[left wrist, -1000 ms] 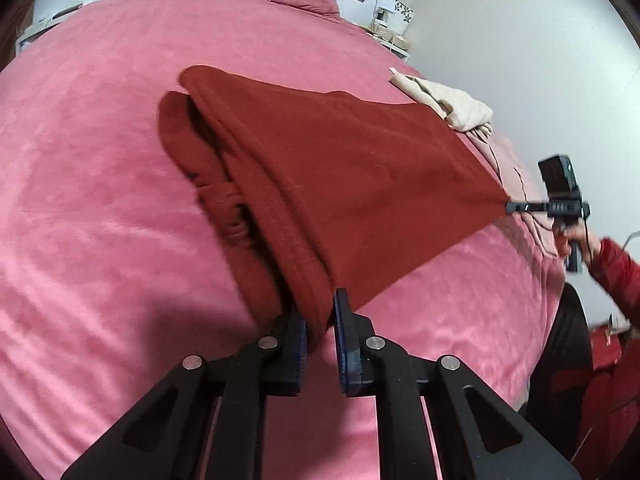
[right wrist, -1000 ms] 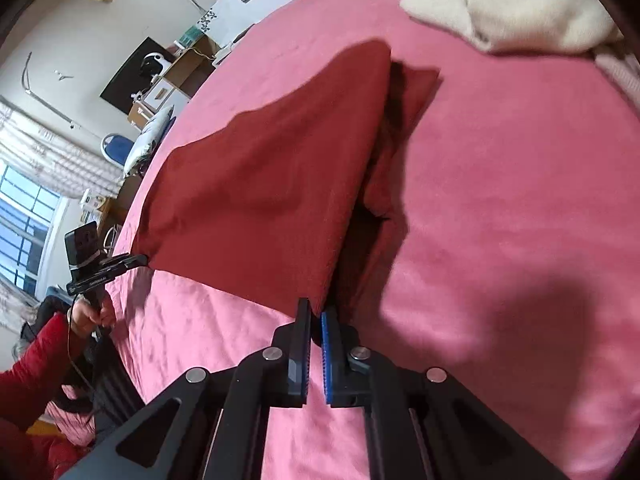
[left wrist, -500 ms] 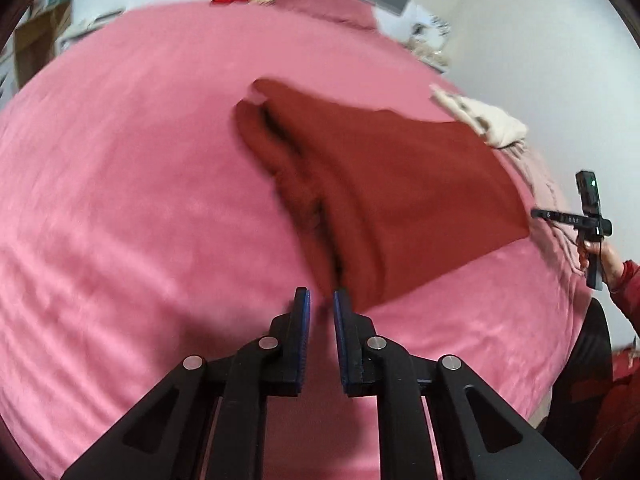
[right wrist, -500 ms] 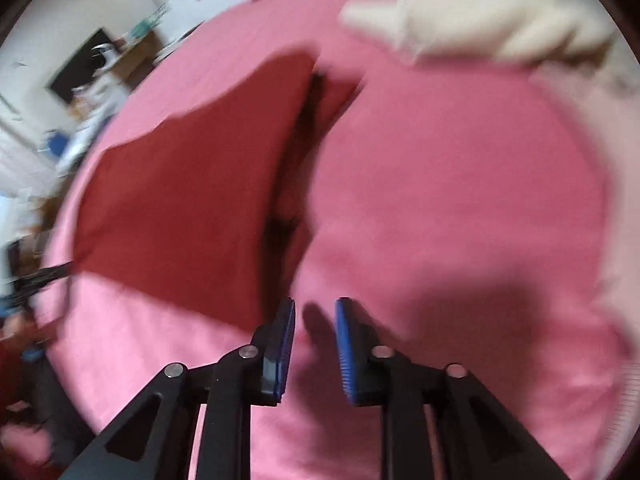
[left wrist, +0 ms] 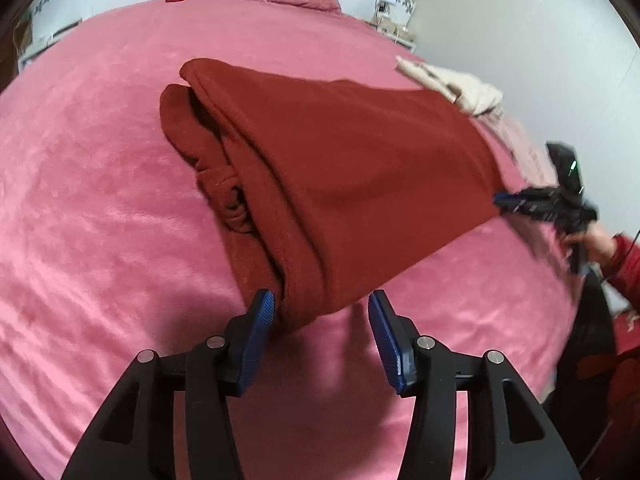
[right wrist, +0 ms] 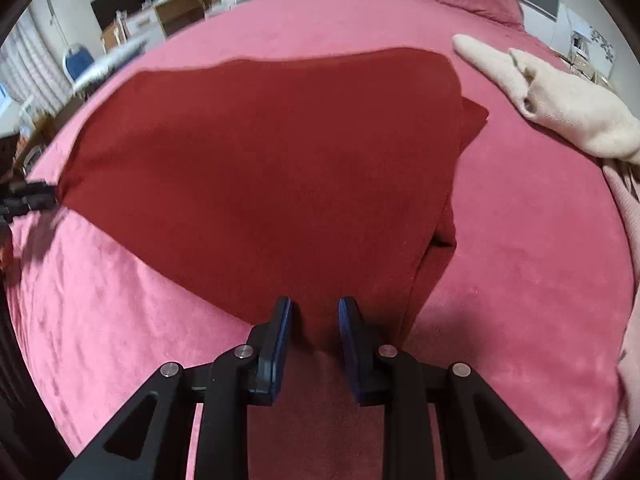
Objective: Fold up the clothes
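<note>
Both pairs of fingers were pressed nearly together half a second ago and clear of the cloth; now they are spread. The left gripper (left wrist: 321, 312) brackets the near corner of the dark red garment (left wrist: 344, 184), its left finger beside the thick rolled edge. The right gripper (right wrist: 314, 320) straddles the opposite near corner, with cloth between its open fingers. Neither pinches anything yet.

The garment lies on the pink bed (left wrist: 92, 216), already folded once, its long axis running from gripper to gripper, bunched layers along its left side. It looks soft, plush and light, likely to sag and slide on itself, so I would take each near corner through all layers. A cream garment (right wrist: 560, 108) lies well apart.
</note>
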`<state>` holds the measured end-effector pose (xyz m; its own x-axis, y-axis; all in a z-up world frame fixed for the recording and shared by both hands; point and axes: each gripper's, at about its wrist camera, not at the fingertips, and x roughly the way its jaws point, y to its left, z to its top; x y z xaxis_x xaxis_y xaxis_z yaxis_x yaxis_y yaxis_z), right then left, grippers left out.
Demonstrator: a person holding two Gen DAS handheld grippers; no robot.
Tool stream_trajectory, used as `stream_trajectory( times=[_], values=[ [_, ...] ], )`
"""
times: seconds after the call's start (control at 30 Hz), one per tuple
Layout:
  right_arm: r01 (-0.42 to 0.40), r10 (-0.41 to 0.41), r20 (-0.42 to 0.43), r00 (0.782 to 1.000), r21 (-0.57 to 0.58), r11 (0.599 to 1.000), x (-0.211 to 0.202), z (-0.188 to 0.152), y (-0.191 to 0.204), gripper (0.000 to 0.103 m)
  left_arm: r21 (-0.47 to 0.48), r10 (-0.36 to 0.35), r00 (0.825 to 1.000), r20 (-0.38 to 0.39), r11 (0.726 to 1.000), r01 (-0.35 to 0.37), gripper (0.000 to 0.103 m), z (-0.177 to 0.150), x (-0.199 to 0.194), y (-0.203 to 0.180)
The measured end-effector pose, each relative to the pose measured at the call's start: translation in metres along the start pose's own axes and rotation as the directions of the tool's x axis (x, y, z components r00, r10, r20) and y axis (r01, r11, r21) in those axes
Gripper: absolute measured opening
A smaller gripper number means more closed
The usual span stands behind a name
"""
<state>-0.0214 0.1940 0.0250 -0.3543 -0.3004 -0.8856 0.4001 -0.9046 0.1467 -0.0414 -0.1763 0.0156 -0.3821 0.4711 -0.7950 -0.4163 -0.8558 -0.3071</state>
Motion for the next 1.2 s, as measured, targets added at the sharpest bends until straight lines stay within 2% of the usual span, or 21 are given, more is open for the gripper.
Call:
stream_trajectory(
  times=[0.07,0.2,0.27,0.3,0.5,0.57,0.63,0.7,0.77,0.8,0.87,0.93,1.0,1.03,1.13,1.17,1.2],
  values=[
    [-0.018,0.019,-0.01,1.0,0.034,0.999,0.001,0.002,-0.004,0.025,0.002,0.006,1.0,0.004,1.0,-0.006,0.051,0.004,0.003,-0.002],
    [0.005,-0.005,-0.04,0.999,0.009,1.0,0.004,0.007,0.003,0.025,-0.011,-0.003,1.0,-0.002,1.0,0.003,0.051,0.004,0.004,0.003],
    [0.02,-0.02,-0.05,0.999,-0.01,1.0,0.005,0.008,0.007,0.025,-0.02,-0.011,1.0,-0.007,1.0,0.011,0.033,0.003,0.003,0.006],
    [0.022,-0.023,-0.057,0.998,-0.012,1.0,0.006,0.01,0.008,0.025,-0.025,-0.015,1.0,-0.01,1.0,0.014,0.015,0.003,0.003,0.007],
    [0.042,-0.044,-0.099,0.994,-0.02,0.999,0.011,0.018,0.014,0.025,-0.052,-0.035,0.999,-0.025,0.998,0.034,0.008,0.0,0.001,0.016],
    [0.061,-0.064,-0.109,0.992,-0.034,0.998,0.012,0.02,0.019,0.025,-0.034,0.011,0.999,-0.038,0.999,-0.013,0.008,0.001,0.003,0.012],
    [0.071,-0.075,-0.113,0.991,-0.044,0.997,0.012,0.022,0.022,0.025,-0.044,0.043,0.999,-0.015,0.998,-0.044,0.007,-0.001,-0.006,0.015],
    [0.065,-0.068,-0.113,0.991,-0.036,0.997,0.013,0.023,0.022,0.025,-0.15,0.054,0.998,0.038,0.988,-0.048,0.006,-0.01,-0.026,0.036],
    [0.055,-0.058,-0.116,0.992,-0.025,0.998,0.013,0.024,0.022,0.025,-0.259,0.055,0.997,0.058,0.965,-0.038,0.005,-0.023,-0.037,0.057],
    [0.053,-0.056,-0.12,0.991,-0.021,0.998,0.013,0.026,0.022,0.024,-0.303,0.127,0.991,0.037,0.946,-0.11,0.005,-0.031,-0.043,0.067],
    [0.055,-0.056,-0.126,0.99,-0.012,0.998,0.014,0.028,0.023,0.024,-0.384,0.13,0.99,0.054,0.918,-0.1,0.005,-0.038,-0.054,0.081],
    [0.064,-0.065,-0.126,0.99,-0.013,0.998,0.014,0.03,0.025,0.024,-0.417,0.145,0.983,0.111,0.905,-0.086,0.005,-0.041,-0.069,0.084],
    [0.069,-0.071,-0.115,0.991,-0.021,0.997,0.012,0.025,0.029,0.024,-0.406,0.193,0.968,0.16,0.907,-0.114,0.005,-0.038,-0.08,0.075],
    [0.067,-0.069,-0.108,0.992,-0.017,0.998,0.012,0.024,0.029,0.025,-0.395,0.195,0.965,0.176,0.912,-0.113,0.005,-0.034,-0.081,0.066],
    [0.058,-0.058,-0.085,0.995,-0.001,0.998,0.011,0.023,0.029,0.025,-0.307,0.16,0.955,0.248,0.948,-0.079,0.008,-0.008,-0.073,0.027],
    [0.062,-0.062,-0.078,0.995,-0.003,0.998,0.01,0.023,0.031,0.025,-0.251,0.142,0.955,0.261,0.965,-0.075,0.009,0.006,-0.064,0.008],
    [0.066,-0.066,-0.07,0.995,-0.006,0.998,0.009,0.022,0.032,0.025,-0.196,0.125,0.954,0.272,0.978,-0.072,0.016,0.02,-0.054,-0.011]
  ],
)
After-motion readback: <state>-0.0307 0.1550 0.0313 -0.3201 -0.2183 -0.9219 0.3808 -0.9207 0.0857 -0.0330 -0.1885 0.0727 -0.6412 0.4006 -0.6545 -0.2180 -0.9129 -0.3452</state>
